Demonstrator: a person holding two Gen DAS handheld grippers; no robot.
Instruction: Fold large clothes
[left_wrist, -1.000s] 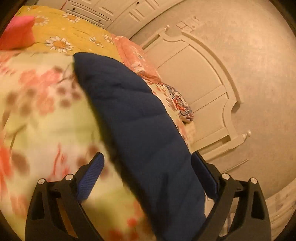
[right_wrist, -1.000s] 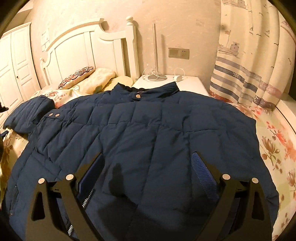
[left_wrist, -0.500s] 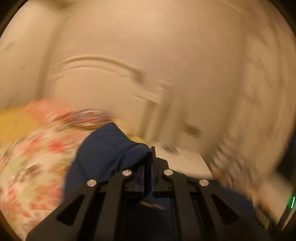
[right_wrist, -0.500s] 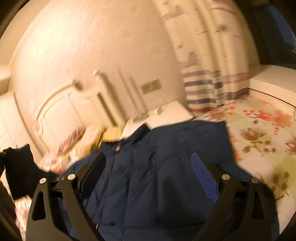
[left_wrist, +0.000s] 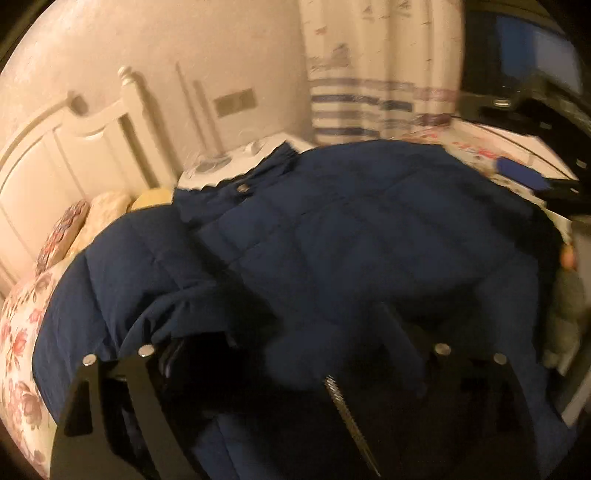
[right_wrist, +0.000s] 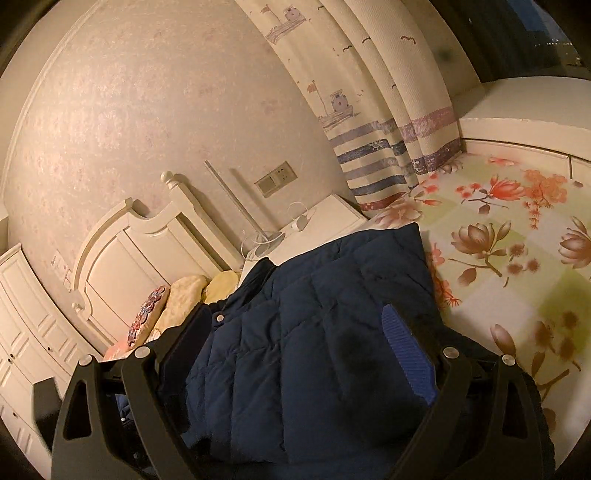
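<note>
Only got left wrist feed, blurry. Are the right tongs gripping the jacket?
Observer: No. The right tongs are open wide, and the jacket lies under them, not pinched.
Operator: Jacket's right side hanging off the bed?
Observer: No. That side ends in a straight edge on the floral sheet, with bare sheet beyond it.
Operator: What's left of the headboard?
Observer: A white wardrobe stands right beside the headboard.
</note>
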